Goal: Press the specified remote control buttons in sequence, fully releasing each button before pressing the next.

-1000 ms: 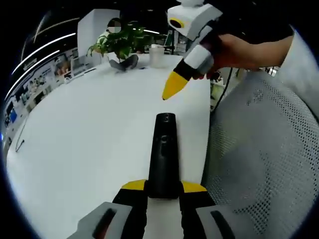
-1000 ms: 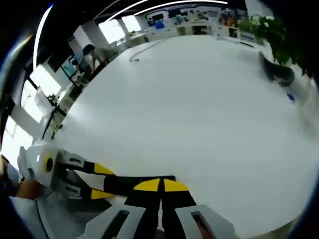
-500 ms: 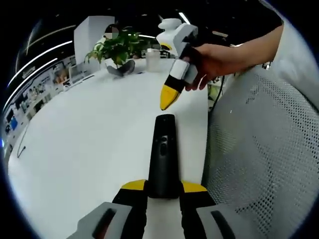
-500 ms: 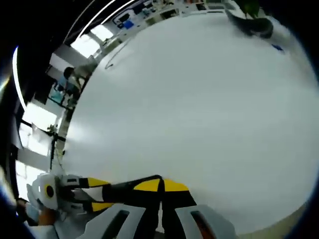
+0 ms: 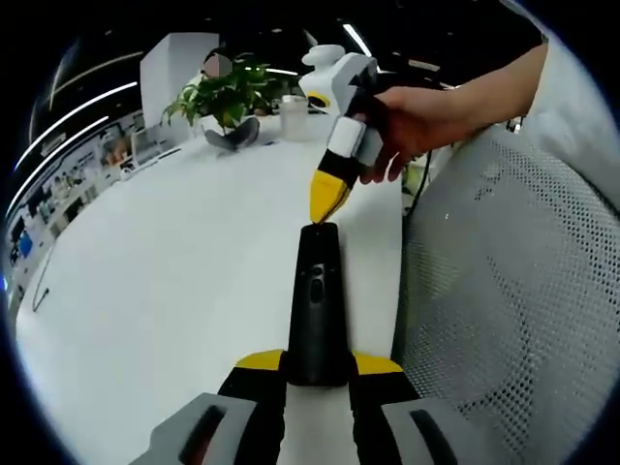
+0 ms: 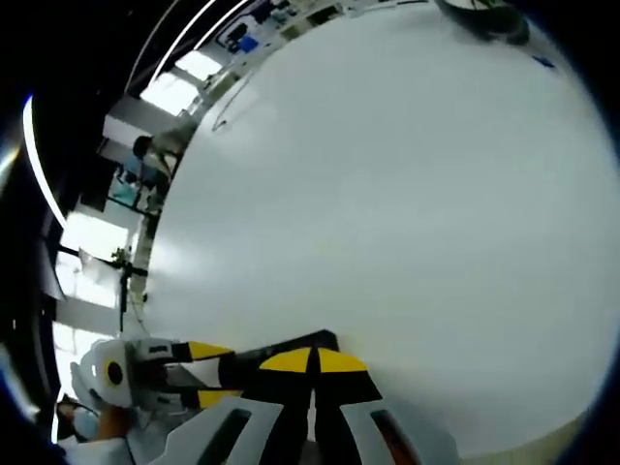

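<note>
A black remote points away from me, its near end clamped between the yellow pads of my left gripper, which is shut on it above the white table. My right gripper, carried by a hand, comes in from the upper right with its yellow tips closed together, and they rest at the remote's far end. In the right gripper view the shut right gripper sits over the remote, with the left gripper at the lower left.
A potted plant and a white cup stand at the table's far end. A grey mesh chair stands along the table's right edge. A thin cable lies on the far side.
The right gripper has dropped and moved nearer, from above the table beyond the remote to its far end. The left gripper kept its hold on the remote.
</note>
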The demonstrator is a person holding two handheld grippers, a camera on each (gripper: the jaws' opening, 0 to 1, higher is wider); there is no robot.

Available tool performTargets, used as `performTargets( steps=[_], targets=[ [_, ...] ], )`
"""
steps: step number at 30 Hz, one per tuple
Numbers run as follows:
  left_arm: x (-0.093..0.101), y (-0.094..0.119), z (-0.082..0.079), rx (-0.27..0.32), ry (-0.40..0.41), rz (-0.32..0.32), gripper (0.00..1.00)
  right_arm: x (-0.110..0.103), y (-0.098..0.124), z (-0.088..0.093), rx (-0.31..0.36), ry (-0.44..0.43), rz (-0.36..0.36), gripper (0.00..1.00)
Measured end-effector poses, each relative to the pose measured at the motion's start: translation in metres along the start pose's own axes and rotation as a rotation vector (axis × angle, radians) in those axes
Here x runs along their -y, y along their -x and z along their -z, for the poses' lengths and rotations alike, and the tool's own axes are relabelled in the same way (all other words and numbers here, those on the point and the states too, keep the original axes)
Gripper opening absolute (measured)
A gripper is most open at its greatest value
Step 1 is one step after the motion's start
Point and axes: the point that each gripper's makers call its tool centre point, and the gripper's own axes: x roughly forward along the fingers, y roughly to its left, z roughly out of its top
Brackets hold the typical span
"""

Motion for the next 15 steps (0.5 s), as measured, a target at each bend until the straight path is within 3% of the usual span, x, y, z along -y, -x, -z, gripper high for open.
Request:
performTargets(
  steps=[12, 15],
  targets=[
    [-0.0004, -0.0002, 0.0003, 0.007, 0.0, 0.004, 0.24, -0.0025, -0.0015, 0.0029, -0.008, -0.002, -0.004, 0.0],
    [-0.0003, -0.0001, 0.0003, 0.009, 0.002, 0.004, 0.24, -0.0022, -0.0017, 0.0047, -0.014, 0.065, 0.02, 0.0]
  ],
)
